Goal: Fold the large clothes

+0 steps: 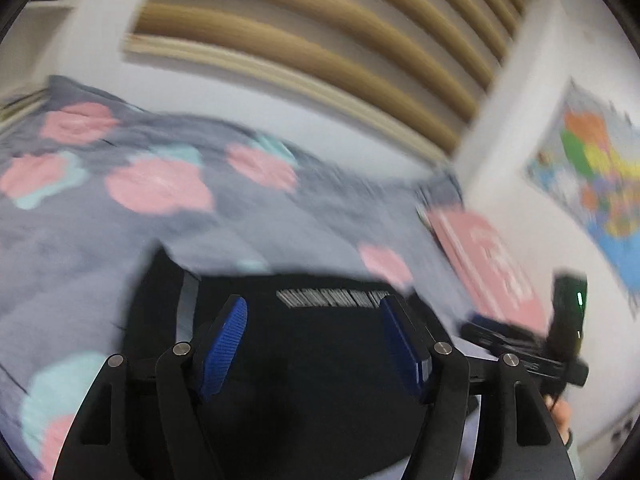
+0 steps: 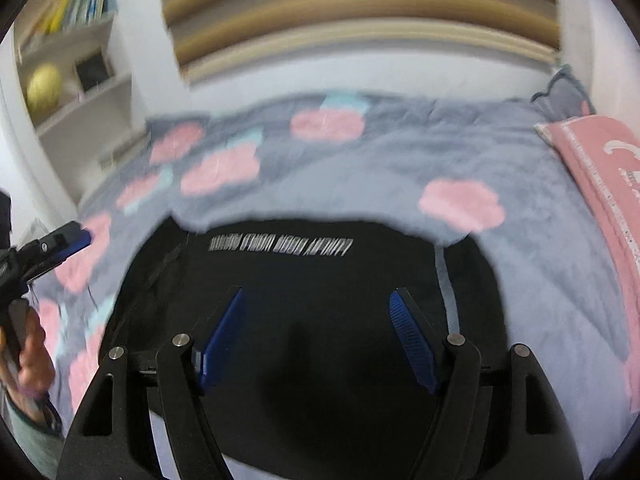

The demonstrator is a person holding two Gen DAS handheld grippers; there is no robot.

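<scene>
Presently both tools, left tool [image 1: 314, 320] and right tool [image 2: 318, 312], gape wide, empty, above the black garment [image 2: 320, 280] ahead; folding appears partly done on the bed [image 2: 360, 168].

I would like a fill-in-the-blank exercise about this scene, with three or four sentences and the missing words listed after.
1. The garment lying on the bed is ____ in colour.
2. The grey blanket under it shows cloud shapes in mint and ____.
3. The left tool and the right tool both have their blue pads spread ____.
4. A yellow ____ sits on the white shelf in the right wrist view.

Missing words: black; pink; open; ball
</scene>
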